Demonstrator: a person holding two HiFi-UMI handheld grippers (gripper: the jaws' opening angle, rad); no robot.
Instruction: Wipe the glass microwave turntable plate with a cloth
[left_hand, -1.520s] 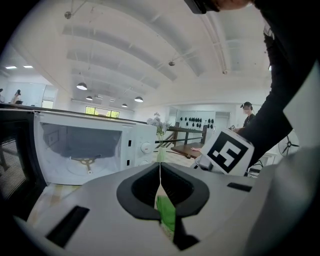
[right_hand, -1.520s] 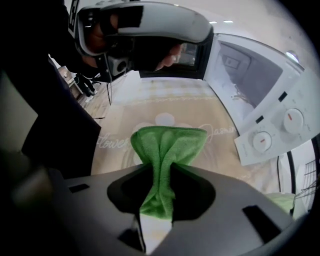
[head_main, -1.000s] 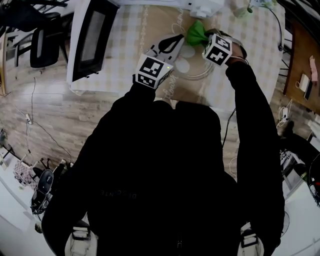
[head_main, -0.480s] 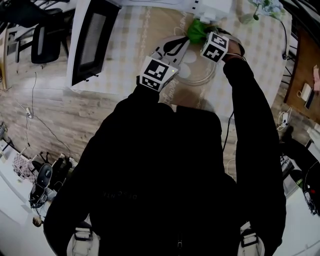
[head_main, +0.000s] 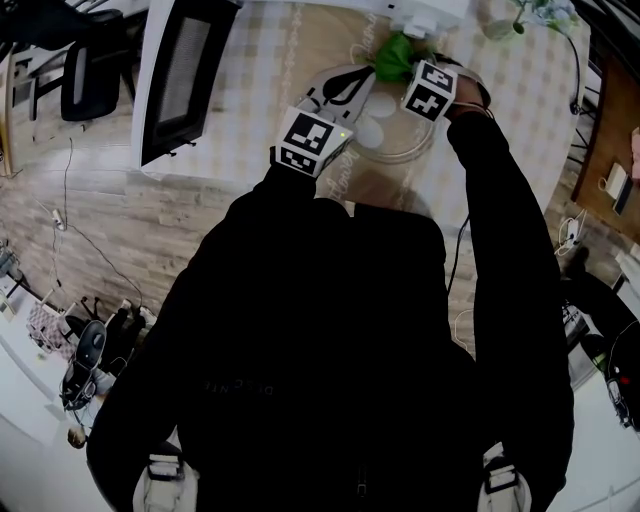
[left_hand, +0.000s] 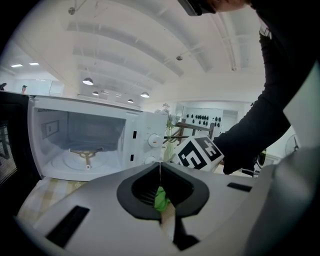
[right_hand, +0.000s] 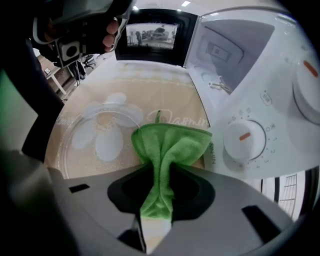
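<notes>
Plate (right_hand: 100, 132): clear glass, lying flat on the desk (right_hand: 165, 95), just beside the open microwave (right_hand: 250, 60). Cloth (right_hand: 167, 150): green, bunched, clamped in the right hand-held gripper (right_hand: 156, 202). Its free end fans out over the plate's edge by the microwave's dials. Left hand-held gripper (left_hand: 160, 167): jaw tips closed together, nothing seen between them. In the head view it lies over the plate's left part.

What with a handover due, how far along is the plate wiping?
Done: the glass turntable plate lies out of the open microwave, on the tablecloth. In hand: the right gripper is shut on a green cloth at the plate's rim nearest the microwave. Left: likely more wiping (cleanliness can't be judged) and putting the plate back.
</notes>
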